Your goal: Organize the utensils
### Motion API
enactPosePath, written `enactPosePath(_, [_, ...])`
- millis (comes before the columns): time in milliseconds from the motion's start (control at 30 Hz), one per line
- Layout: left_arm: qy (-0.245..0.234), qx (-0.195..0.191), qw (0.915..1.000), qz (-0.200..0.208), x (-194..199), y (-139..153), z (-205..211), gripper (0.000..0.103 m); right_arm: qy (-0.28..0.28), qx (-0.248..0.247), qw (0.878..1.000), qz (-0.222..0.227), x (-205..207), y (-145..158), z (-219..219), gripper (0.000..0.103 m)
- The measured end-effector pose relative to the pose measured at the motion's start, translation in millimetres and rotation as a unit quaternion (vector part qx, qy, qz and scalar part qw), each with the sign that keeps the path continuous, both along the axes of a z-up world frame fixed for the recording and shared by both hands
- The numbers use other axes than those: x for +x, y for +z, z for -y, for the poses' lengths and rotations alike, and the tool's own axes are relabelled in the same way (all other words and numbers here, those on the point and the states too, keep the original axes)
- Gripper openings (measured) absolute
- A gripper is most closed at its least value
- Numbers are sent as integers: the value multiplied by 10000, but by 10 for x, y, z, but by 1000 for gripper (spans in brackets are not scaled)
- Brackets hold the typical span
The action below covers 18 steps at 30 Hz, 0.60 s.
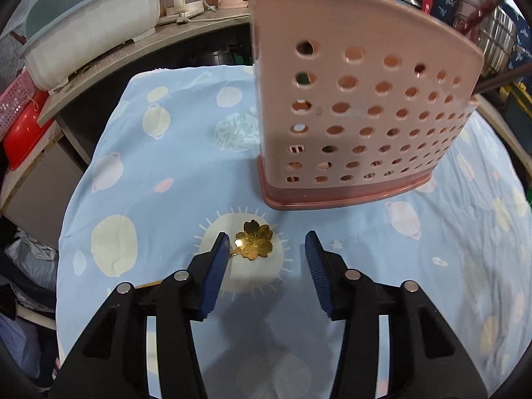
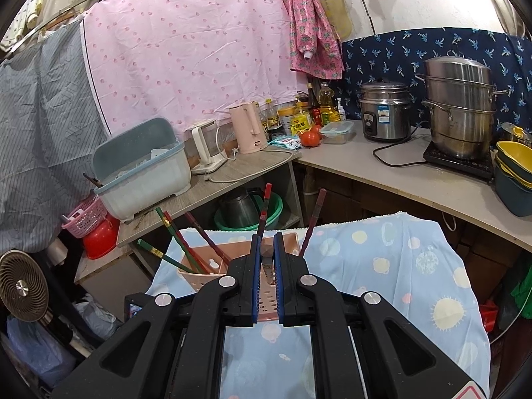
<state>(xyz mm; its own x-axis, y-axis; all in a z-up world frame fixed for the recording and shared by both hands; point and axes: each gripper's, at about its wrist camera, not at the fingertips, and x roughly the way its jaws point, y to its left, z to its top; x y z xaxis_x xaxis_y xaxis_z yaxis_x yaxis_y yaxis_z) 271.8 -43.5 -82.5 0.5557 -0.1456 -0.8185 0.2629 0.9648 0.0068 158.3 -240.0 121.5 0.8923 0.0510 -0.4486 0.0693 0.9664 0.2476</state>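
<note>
A gold spoon with a flower-shaped bowl (image 1: 254,240) lies on the blue patterned cloth (image 1: 159,179), its handle running back under my left finger. My left gripper (image 1: 267,244) is open and empty, low over the cloth, with the flower bowl just inside its left fingertip. A pink perforated utensil holder (image 1: 359,116) stands just beyond. In the right wrist view my right gripper (image 2: 266,249) is shut on a grey utensil handle (image 2: 266,255) above the holder (image 2: 212,266), which holds several red and green chopsticks (image 2: 186,249).
A blue-rimmed dish bin (image 2: 143,169), kettles (image 2: 247,126), bottles, a rice cooker (image 2: 385,111) and a steel steamer pot (image 2: 460,109) sit on the counters behind. Stacked bowls (image 2: 513,173) are at the right. A pink basket (image 2: 84,219) and a small fan (image 2: 21,291) are at the left.
</note>
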Motion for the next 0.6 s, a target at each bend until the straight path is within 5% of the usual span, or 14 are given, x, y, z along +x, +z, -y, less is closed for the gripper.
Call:
enactPosePath(100, [18,123,9999,-61,43,-118,28,41,18,-6,10000,-21,2,-16,-12,8])
enactPosePath(233, [-14,137,9999,37,49,-116,29,10,35,-29,10000,-52,17,-31,-31,8])
enactPosePath(600, [-132,-489,9987,111,-228,382,-145,2,77,-19,9999,-76,-48,-29,-73,9])
